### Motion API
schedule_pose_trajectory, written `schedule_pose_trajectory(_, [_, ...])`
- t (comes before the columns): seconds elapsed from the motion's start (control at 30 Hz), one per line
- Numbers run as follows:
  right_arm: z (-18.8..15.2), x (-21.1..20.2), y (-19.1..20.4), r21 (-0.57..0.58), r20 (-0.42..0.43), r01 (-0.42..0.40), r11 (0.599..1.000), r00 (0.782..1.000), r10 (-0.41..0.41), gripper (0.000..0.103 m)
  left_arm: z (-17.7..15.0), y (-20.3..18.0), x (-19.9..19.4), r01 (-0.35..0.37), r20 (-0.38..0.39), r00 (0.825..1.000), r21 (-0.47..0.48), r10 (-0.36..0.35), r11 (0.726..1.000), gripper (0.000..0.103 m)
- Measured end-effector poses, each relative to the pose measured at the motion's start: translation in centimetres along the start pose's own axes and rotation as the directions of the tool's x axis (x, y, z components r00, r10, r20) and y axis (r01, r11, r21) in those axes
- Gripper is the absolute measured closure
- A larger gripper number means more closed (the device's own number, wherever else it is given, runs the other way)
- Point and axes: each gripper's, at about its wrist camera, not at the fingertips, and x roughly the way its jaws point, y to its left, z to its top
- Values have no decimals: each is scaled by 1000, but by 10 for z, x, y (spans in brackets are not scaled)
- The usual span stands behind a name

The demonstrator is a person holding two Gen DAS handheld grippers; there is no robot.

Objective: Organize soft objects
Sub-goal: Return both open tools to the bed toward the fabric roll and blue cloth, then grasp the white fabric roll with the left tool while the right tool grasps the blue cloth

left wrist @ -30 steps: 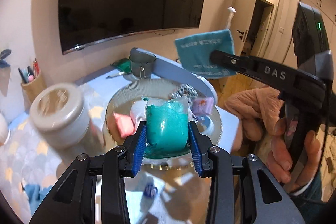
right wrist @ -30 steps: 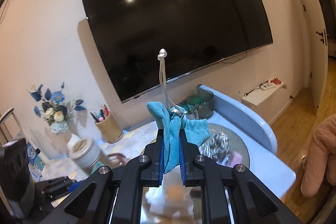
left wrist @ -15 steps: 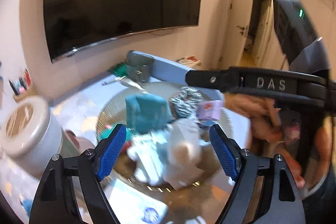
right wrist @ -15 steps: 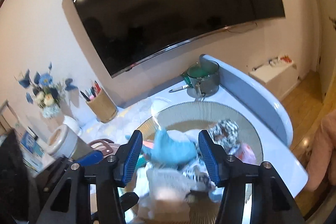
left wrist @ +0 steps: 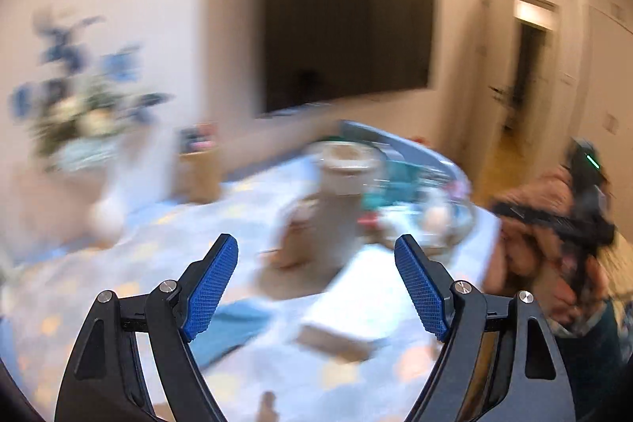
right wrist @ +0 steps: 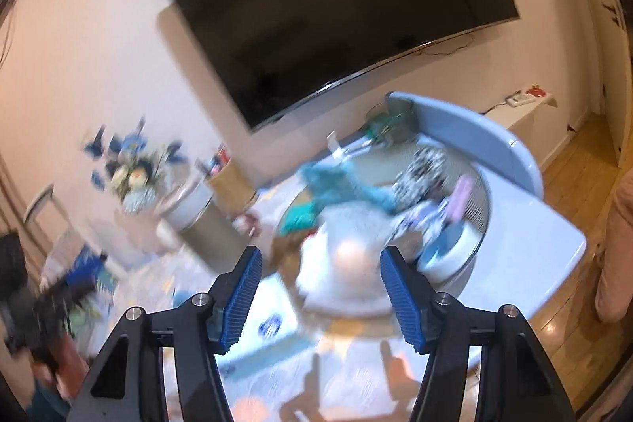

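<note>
Both views are motion-blurred. A round woven basket point(right wrist: 484, 208) on the table holds several soft objects: a teal cloth point(right wrist: 340, 184), a black-and-white patterned item point(right wrist: 423, 165), a lilac item point(right wrist: 461, 196) and a white bag point(right wrist: 348, 248). My right gripper point(right wrist: 320, 287) is open and empty, hovering in front of the basket. My left gripper point(left wrist: 316, 283) is open and empty, back from the basket point(left wrist: 455, 220), which lies far right behind a beige canister point(left wrist: 340, 192). The right gripper's body shows in the left wrist view point(left wrist: 554, 220).
A beige canister point(right wrist: 201, 220), a pen holder point(right wrist: 231, 184), a flower vase point(right wrist: 134, 180) and a metal pot point(right wrist: 387, 125) stand along the table's back. A TV point(right wrist: 328, 6) hangs on the wall. A blue cloth point(left wrist: 233, 327) and flat packets point(left wrist: 340, 339) lie near the left gripper.
Both grippers opened and dropped their loads, the teal bag and the teal cloth, into the basket. Both have since pulled back; the left one swung left.
</note>
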Motion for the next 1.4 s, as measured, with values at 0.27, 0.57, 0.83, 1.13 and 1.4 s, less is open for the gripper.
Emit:
schedule_pose_trajectory(0.27, [-65, 29, 99, -183, -139, -97, 978, 988, 72, 42, -23, 117, -50, -341, -72, 940, -144, 333, 929, 23])
schedule_pose_trajectory(0.57, [-117, 108, 219, -328, -305, -222, 918, 945, 120, 36, -94, 185, -1, -284, -250, 941, -210, 229, 935, 23])
schedule_pose_trajectory(0.83, [-137, 181, 266, -362, -394, -195, 911, 918, 40, 35, -142, 207, 50, -154, -264, 962, -322, 67, 934, 23])
schedule_pose_trajectory(1.13, [-115, 237, 263, -212, -426, -151, 966, 903, 48, 27, -160, 203, 73, -168, -337, 939, -272, 70, 948, 25])
schedule_pose_trajectory(1.4, [-130, 263, 277, -274, -447, -116, 955, 894, -19, 26, -142, 213, 65, -109, -330, 944, -367, -20, 924, 25])
